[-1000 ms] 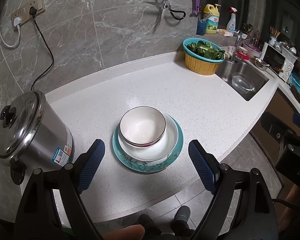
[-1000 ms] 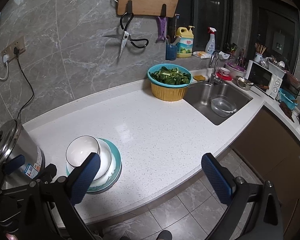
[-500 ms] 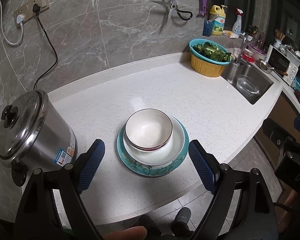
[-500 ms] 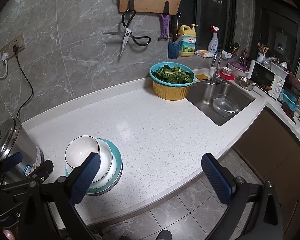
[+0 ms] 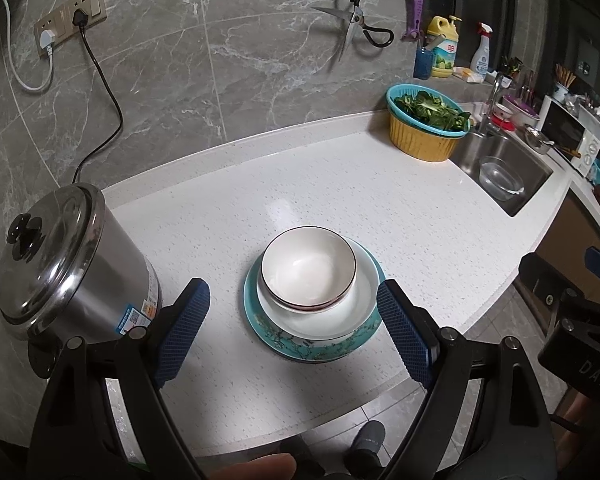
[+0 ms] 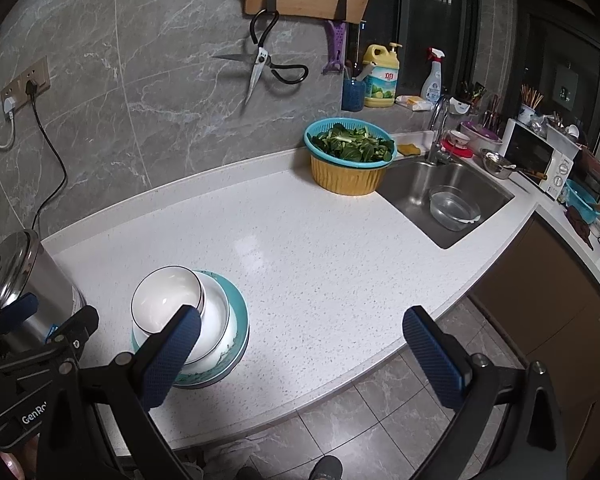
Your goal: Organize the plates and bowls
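A small white bowl [image 5: 308, 268] with a dark rim sits inside a larger white bowl [image 5: 328, 316], which rests on a teal floral plate [image 5: 316, 350] on the white counter. The stack also shows in the right wrist view: small bowl [image 6: 164, 298], larger bowl [image 6: 216, 320], plate [image 6: 240, 320]. My left gripper [image 5: 290, 336] is open and empty, its fingers straddling the stack from the near side without touching. My right gripper [image 6: 304, 354] is open and empty, held off the counter's front edge, right of the stack.
A steel pot [image 5: 56, 264] with lid stands left of the stack, its cord running to a wall socket. A basket of greens [image 5: 426, 124] stands at the back right beside the sink [image 5: 504, 172], which holds a glass bowl. Scissors and a cutting board hang on the wall.
Both grippers have drawn back and up slightly, so the stack and counter sit a little farther into view. The stack has not moved. Both grippers stay open.
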Available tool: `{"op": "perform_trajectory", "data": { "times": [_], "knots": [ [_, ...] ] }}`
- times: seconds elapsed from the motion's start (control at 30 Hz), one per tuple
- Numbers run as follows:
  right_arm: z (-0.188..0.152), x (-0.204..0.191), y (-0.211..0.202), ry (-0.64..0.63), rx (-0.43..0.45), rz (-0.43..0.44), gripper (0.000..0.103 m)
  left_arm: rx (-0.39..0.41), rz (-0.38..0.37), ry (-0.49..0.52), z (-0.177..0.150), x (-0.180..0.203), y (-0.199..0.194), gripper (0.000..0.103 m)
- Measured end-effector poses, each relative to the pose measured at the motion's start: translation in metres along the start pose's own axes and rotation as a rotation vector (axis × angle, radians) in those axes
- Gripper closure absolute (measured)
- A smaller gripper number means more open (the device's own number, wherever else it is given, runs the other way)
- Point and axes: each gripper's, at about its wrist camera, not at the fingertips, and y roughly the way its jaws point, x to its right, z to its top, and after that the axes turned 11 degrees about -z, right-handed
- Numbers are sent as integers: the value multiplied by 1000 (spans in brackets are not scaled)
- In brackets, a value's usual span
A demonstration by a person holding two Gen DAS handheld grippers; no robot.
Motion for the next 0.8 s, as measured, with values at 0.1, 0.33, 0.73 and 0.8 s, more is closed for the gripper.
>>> {"op": "perform_trajectory", "data": {
  "times": [0.1, 0.33, 0.73, 0.8],
  "knots": [
    [0, -1, 1, -5, -6, 2, 0, 2, 2, 1, 0, 2, 0, 18],
    [1, -2, 3, -10, -14, 7, 0, 1, 1, 0, 1, 0, 1, 18],
    [1, -2, 8, -19, -27, 13, 0, -2, 3, 3, -2, 4, 3, 18],
    [1, -3, 8, -21, -25, 12, 0, -2, 4, 6, -2, 4, 4, 18]
  ]
}}
